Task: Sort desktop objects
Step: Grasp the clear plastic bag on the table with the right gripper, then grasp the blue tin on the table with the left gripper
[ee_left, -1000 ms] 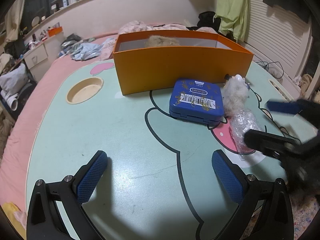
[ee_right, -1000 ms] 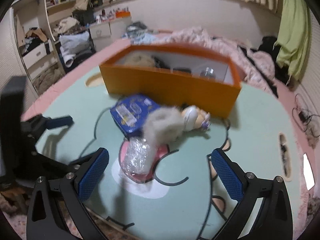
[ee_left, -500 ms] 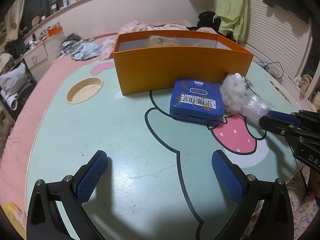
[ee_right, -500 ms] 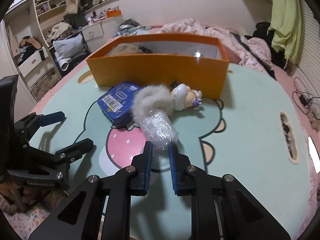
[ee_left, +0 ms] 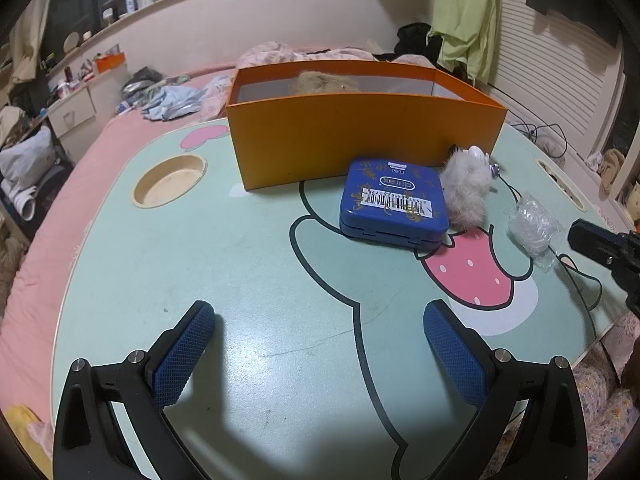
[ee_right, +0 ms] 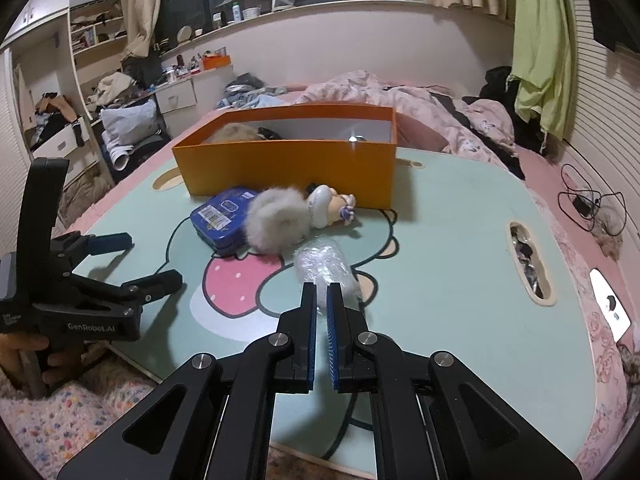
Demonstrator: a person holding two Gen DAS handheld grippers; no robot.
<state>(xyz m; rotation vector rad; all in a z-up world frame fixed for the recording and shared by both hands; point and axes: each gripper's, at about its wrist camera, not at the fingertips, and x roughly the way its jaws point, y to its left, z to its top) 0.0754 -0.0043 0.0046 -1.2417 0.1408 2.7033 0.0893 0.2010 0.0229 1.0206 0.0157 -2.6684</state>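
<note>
My right gripper (ee_right: 321, 300) is shut on the edge of a clear crinkled plastic bag (ee_right: 326, 265) and holds it over the table's right part; the bag also shows in the left wrist view (ee_left: 534, 225). My left gripper (ee_left: 318, 344) is open and empty above the near table. A blue tin (ee_left: 394, 200) lies in front of the orange box (ee_left: 360, 136). A grey fluffy ball (ee_left: 466, 192) and a small white doll (ee_right: 330, 206) lie right of the tin. The box holds a fluffy thing (ee_right: 234, 133) and other items.
The mint-green cartoon table (ee_left: 240, 248) has a round cup hollow (ee_left: 170, 180) at far left and a slot (ee_right: 526, 258) at right. A bed with pink bedding (ee_right: 400, 94) lies behind. My left gripper shows at the left of the right wrist view (ee_right: 120, 264).
My right gripper closed on the plastic bag and carried it rightward, off the strawberry print and away from the fluffy ball. The left gripper has stayed still and open.
</note>
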